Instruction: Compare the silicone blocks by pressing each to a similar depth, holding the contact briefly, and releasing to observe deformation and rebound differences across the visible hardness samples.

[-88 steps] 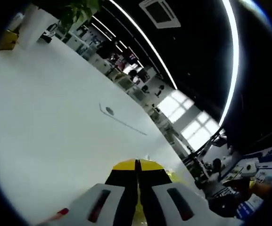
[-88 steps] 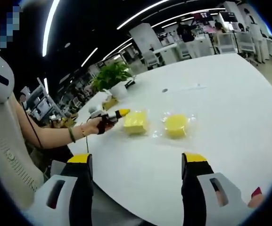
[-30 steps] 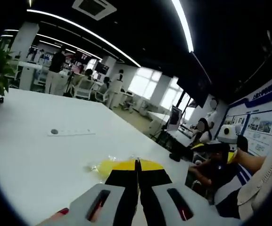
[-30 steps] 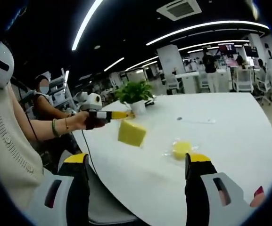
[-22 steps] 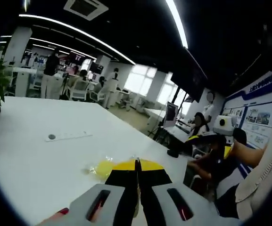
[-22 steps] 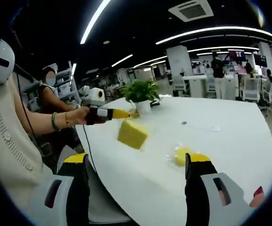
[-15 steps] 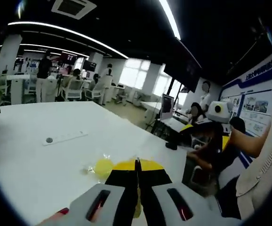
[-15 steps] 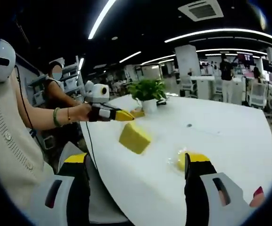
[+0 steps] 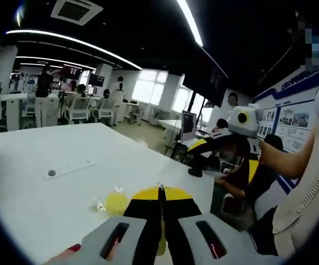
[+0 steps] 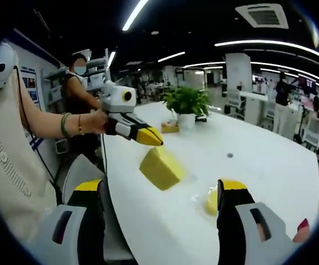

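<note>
over on the white table (image 10: 270, 165) my two claws are in totally different moods. left claw (image 9: 160, 193) has its yellow-tipped jaws pressed flat together, and from the right gripper view it (image 10: 151, 138) sits up in the air in my hand (image 10: 95, 121), tips closed. right under those tips is the square yellow block (image 10: 160, 167) in its clear wrap, tilted on a corner at the table edge; can't tell if it's hanging from the tips or just touching them. right claw (image 10: 162, 190) is spread wide with nothing between the jaws. round yellow block (image 10: 212, 201), also in clear wrap, lies flat on the table, partly tucked behind my right jaw. same round one (image 9: 116, 202) sits just left of my left claw's tips. potted plant (image 10: 187, 105) stands further back.
</note>
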`<state>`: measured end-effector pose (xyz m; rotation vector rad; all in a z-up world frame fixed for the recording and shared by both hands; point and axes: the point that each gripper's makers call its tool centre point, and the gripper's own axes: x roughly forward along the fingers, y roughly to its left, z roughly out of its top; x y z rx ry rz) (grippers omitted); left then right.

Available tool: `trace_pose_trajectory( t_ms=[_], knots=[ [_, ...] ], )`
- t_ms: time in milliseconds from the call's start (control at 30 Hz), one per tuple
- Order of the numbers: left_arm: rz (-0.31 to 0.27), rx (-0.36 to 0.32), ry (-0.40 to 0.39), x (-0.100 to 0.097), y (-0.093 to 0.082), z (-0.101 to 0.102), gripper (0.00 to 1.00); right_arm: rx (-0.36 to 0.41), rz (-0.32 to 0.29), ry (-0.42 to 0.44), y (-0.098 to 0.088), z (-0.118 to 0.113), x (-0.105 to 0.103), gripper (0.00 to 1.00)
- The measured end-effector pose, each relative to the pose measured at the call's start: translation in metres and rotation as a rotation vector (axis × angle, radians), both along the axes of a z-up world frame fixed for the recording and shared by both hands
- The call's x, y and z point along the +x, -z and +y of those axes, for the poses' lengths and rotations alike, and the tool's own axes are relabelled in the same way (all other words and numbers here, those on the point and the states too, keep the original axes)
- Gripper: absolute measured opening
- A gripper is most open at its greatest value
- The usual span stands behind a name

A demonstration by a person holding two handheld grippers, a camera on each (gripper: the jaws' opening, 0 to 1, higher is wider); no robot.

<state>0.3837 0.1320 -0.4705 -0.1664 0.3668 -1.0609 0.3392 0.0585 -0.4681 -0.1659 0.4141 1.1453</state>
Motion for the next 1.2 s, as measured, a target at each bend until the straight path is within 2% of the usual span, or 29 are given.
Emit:
trace_pose_trajectory(
  t_ms=[500, 900, 1200],
  knots=[
    [-0.029, 0.011, 0.051, -0.002, -0.009, -0.004, 0.0, -0.127, -0.001, -0.143, 0.022, 0.041, 0.019, 0.78],
    [-0.028, 0.008, 0.098, -0.008, -0.01, -0.006, 0.0, -0.149, 0.054, -0.21, 0.046, 0.067, 0.028, 0.78],
    [-0.033, 0.011, 0.113, -0.011, -0.012, -0.007, 0.0, -0.153, 0.07, -0.247, 0.054, 0.076, 0.028, 0.76]
  ],
)
